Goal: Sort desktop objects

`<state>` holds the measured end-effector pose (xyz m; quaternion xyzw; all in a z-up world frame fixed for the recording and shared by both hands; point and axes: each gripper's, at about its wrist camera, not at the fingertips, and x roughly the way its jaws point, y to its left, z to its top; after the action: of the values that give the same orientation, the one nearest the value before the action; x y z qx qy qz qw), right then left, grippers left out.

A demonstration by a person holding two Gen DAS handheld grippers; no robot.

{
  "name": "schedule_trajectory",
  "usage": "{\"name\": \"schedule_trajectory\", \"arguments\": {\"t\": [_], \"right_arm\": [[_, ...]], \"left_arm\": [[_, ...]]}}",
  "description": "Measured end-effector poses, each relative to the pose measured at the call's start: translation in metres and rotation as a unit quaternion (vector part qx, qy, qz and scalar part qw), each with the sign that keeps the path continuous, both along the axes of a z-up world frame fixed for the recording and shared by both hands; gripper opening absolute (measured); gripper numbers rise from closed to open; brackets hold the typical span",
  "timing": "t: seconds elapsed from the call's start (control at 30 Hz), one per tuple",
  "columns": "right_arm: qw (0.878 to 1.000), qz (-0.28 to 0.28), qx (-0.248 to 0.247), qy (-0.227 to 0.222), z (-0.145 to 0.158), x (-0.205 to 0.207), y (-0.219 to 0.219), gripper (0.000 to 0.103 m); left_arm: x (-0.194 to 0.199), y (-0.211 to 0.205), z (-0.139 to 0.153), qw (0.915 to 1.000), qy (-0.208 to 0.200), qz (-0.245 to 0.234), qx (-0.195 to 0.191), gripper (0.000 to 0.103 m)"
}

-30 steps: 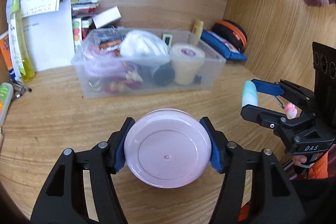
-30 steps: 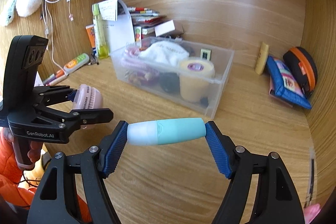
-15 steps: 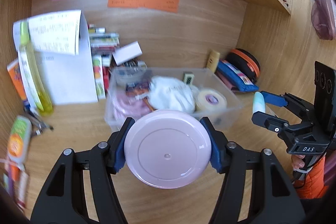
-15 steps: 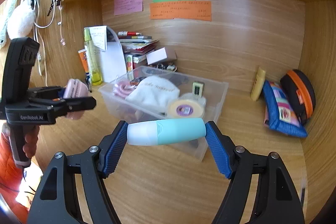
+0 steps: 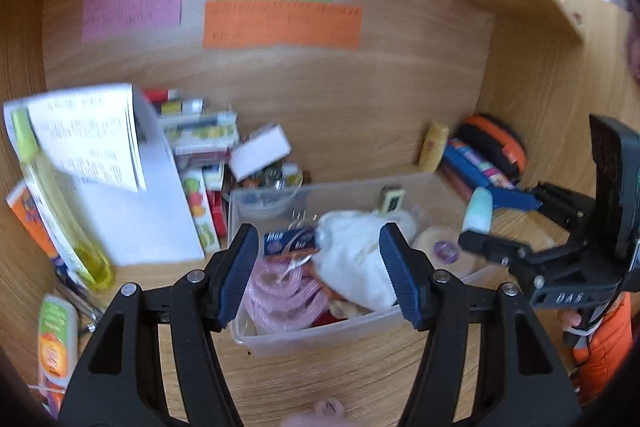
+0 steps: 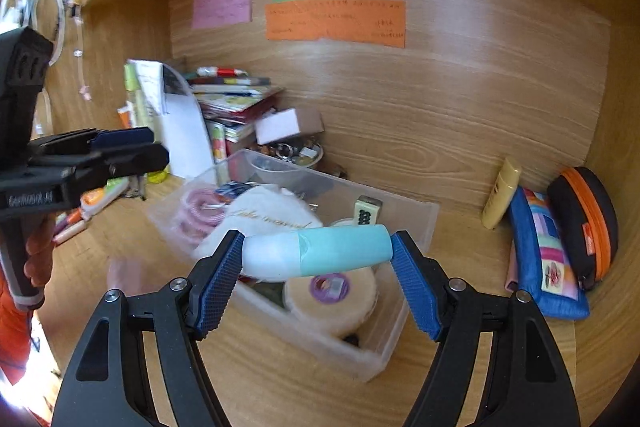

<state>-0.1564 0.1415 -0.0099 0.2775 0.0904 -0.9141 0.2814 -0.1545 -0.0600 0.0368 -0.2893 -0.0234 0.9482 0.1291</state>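
My left gripper (image 5: 316, 275) is open and empty, held above the near end of a clear plastic bin (image 5: 344, 335). A blurred pink round container shows at the bottom edge of the left wrist view (image 5: 316, 415) and as a pink blur left of the bin in the right wrist view (image 6: 128, 273). My right gripper (image 6: 316, 275) is shut on a teal and white bottle (image 6: 320, 255), held crosswise above the bin (image 6: 416, 227); it shows in the left wrist view (image 5: 478, 215) too. The bin holds a white cloth (image 5: 356, 255), pink coils (image 5: 280, 291) and a tape roll (image 6: 332, 291).
Papers and a yellow bottle (image 5: 60, 211) stand at the back left with stacked books (image 6: 236, 99). A blue pouch (image 6: 544, 255), an orange-black case (image 6: 584, 223) and a yellow tube (image 6: 500, 191) lie at the right wall. Pens and a green tube (image 5: 56, 335) lie left.
My left gripper has let go of the pink round container, which now shows blurred below it. Both grippers have risen and moved toward the bin. The right still holds the bottle.
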Motion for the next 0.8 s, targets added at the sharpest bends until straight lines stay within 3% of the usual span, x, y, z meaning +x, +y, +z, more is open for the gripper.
{"name": "schedule_trajectory", "arguments": {"t": [0.07, 0.23, 0.33, 0.47, 0.8], "right_arm": [[1.000, -0.003, -0.007, -0.014, -0.005, -0.009, 0.000, 0.071], [0.999, -0.004, -0.013, -0.039, -0.017, -0.022, 0.002, 0.071], [0.999, -0.006, -0.011, -0.044, -0.019, -0.025, 0.003, 0.071], [0.999, -0.011, -0.013, -0.043, -0.016, -0.028, 0.006, 0.071], [0.997, -0.035, 0.007, -0.063, -0.016, -0.059, -0.002, 0.071]], "left_arm": [[0.001, -0.006, -0.010, 0.9998, -0.012, -0.003, 0.018, 0.062], [0.013, -0.010, -0.032, 0.9997, -0.021, 0.009, 0.008, 0.062], [0.028, -0.012, -0.032, 0.9997, -0.016, -0.013, 0.017, 0.063], [0.052, -0.007, -0.035, 0.9993, -0.015, -0.035, 0.004, 0.072], [0.106, -0.014, -0.071, 0.9960, -0.056, -0.070, 0.002, 0.074]]}}
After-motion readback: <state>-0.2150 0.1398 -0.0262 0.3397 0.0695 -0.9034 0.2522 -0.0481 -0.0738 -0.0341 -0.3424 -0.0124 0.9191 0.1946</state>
